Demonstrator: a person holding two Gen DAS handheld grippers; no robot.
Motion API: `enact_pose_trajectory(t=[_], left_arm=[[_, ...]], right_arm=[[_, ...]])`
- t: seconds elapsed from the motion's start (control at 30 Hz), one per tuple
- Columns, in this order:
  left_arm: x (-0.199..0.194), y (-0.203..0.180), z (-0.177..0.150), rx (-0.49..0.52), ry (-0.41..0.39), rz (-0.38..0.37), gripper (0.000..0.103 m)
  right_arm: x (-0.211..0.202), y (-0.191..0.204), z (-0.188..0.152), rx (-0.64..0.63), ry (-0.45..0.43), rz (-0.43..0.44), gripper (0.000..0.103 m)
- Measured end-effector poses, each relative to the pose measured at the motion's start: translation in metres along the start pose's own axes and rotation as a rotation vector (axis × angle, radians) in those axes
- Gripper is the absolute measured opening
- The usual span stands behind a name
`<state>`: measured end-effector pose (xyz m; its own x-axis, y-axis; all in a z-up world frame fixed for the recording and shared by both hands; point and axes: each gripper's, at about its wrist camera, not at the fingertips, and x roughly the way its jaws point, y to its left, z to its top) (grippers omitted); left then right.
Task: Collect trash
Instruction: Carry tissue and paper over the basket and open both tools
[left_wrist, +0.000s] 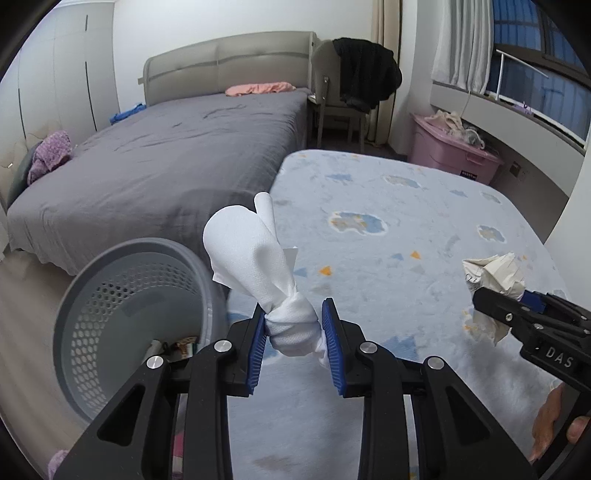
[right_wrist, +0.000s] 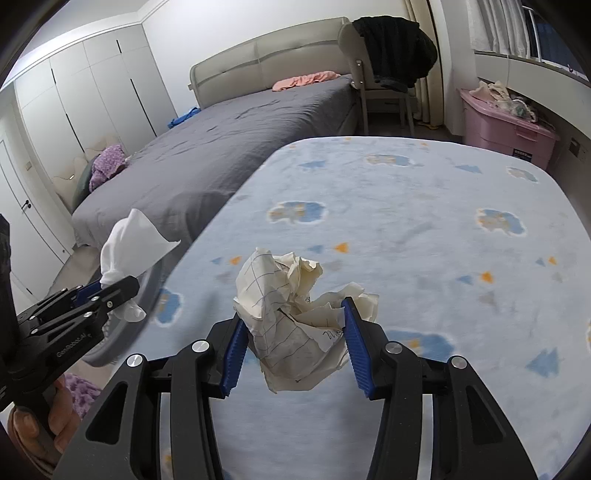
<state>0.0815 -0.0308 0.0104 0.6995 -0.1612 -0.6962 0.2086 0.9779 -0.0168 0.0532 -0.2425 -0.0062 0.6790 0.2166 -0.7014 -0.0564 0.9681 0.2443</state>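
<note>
Blanket surface wide open ahead of both grippers, nothing lying on it. Basket sits low at the left, mouth open and unblocked, trash at its bottom. Bed edge runs close behind the basket and along the blanket's left side. Right gripper holding paper sits well right of the left gripper, clear gap between. Pink bin and chair far back.

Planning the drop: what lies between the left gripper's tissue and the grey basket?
Nothing. In the left wrist view the white tissue sits just beside the basket rim, only open air between.
</note>
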Motion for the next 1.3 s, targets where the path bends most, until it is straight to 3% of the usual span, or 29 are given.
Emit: enact_pose_trajectory(t=[0.33, 0.77, 0.9, 1.3], left_arm=[[-0.021, 0.071, -0.009, -0.05, -0.032, 0.045, 0.029], [-0.009, 0.177, -0.029, -0.123, -0.011, 0.171, 0.029], [0.0, 0.196, -0.033, -0.144, -0.011, 0.218, 0.03], [0.024, 0.223, -0.041, -0.211, 0.04, 0.237, 0.03]], right_arm=[[0.017, 0.077, -0.007, -0.033, 0.005, 0.066, 0.047], [0.071, 0.188, 0.005, -0.175, 0.043, 0.14, 0.047], [0.092, 0.215, 0.005, -0.216, 0.061, 0.159, 0.047], [0.133, 0.247, 0.003, -0.297, 0.093, 0.138, 0.047]])
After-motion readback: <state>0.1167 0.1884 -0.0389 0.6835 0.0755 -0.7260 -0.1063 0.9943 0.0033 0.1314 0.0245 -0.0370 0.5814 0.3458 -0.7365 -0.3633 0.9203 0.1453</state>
